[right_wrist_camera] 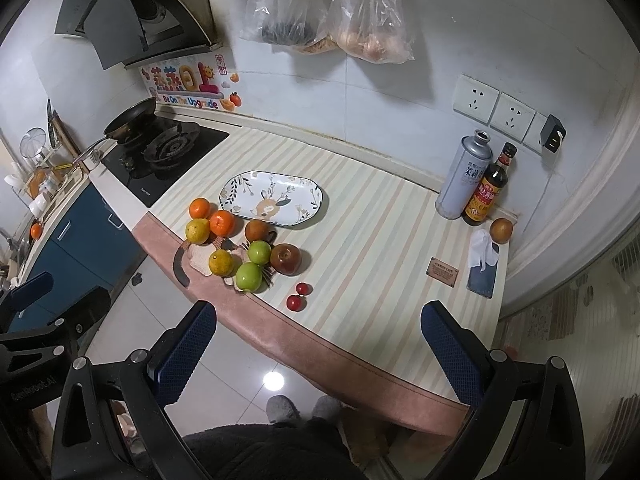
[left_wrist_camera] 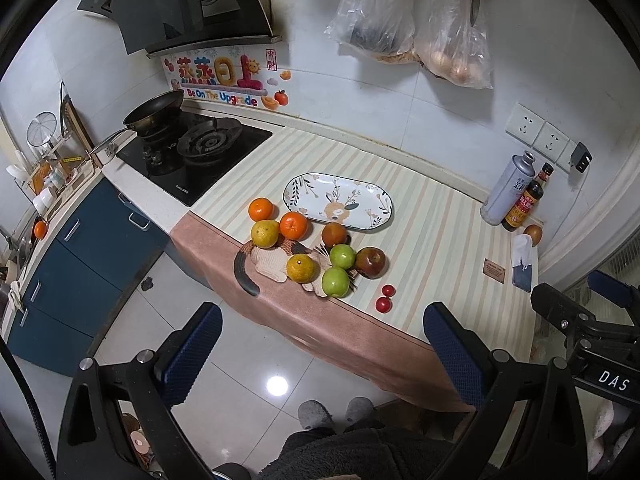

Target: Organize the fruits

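Observation:
An empty oval floral plate (left_wrist_camera: 338, 201) (right_wrist_camera: 274, 197) lies on the striped counter. In front of it sit several fruits on and around a cat-shaped mat (left_wrist_camera: 272, 265) (right_wrist_camera: 200, 261): oranges (left_wrist_camera: 293, 225) (right_wrist_camera: 222, 223), yellow-green citrus (left_wrist_camera: 302, 268) (right_wrist_camera: 221, 262), two green apples (left_wrist_camera: 335, 281) (right_wrist_camera: 249, 276), a red apple (left_wrist_camera: 371, 262) (right_wrist_camera: 285, 258) and two small red fruits (left_wrist_camera: 383, 304) (right_wrist_camera: 295, 302). My left gripper (left_wrist_camera: 324, 344) and right gripper (right_wrist_camera: 320, 340) are both open and empty, held back from the counter's front edge above the floor.
A gas stove with a pan (left_wrist_camera: 160, 110) (right_wrist_camera: 132, 120) is at the left. A can (right_wrist_camera: 464, 176), sauce bottle (right_wrist_camera: 486, 192), another orange (right_wrist_camera: 501, 230), tissue and phone (right_wrist_camera: 482, 276) stand at the right. Bags (left_wrist_camera: 416, 36) and scissors hang on the wall. My feet (right_wrist_camera: 304, 408) are below.

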Demonstrator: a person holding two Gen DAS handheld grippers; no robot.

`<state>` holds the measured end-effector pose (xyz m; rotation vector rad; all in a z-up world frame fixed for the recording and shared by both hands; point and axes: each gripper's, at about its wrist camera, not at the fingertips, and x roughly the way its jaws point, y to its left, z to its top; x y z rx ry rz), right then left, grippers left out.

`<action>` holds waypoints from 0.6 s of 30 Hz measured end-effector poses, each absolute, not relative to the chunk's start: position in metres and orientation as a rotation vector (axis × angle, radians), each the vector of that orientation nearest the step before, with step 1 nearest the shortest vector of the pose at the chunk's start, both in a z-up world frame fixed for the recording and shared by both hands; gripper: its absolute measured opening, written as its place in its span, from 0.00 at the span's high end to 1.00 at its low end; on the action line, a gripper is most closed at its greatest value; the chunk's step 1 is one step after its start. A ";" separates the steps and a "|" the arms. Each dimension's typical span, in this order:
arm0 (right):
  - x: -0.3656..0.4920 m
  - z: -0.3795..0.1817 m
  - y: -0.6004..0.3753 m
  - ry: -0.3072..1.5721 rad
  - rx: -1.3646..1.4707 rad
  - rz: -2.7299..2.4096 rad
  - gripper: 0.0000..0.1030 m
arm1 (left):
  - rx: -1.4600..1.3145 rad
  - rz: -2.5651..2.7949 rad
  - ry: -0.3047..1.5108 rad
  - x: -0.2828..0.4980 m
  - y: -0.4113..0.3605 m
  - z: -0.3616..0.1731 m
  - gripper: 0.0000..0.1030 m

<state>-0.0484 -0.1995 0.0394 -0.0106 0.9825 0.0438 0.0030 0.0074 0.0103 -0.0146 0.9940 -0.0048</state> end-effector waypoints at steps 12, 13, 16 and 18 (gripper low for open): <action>-0.049 0.041 -0.200 0.981 -0.004 0.061 0.00 | -0.015 -0.002 0.989 0.002 0.007 0.013 0.00; -0.049 0.041 -0.200 0.981 -0.003 0.064 0.00 | -0.016 -0.001 0.989 0.002 0.007 0.013 0.00; -0.050 0.040 -0.199 0.980 -0.002 0.066 0.00 | -0.017 -0.002 0.989 0.002 0.006 0.013 0.00; -0.050 0.040 -0.199 0.980 -0.001 0.066 0.00 | -0.014 -0.003 0.988 0.001 0.006 0.013 0.00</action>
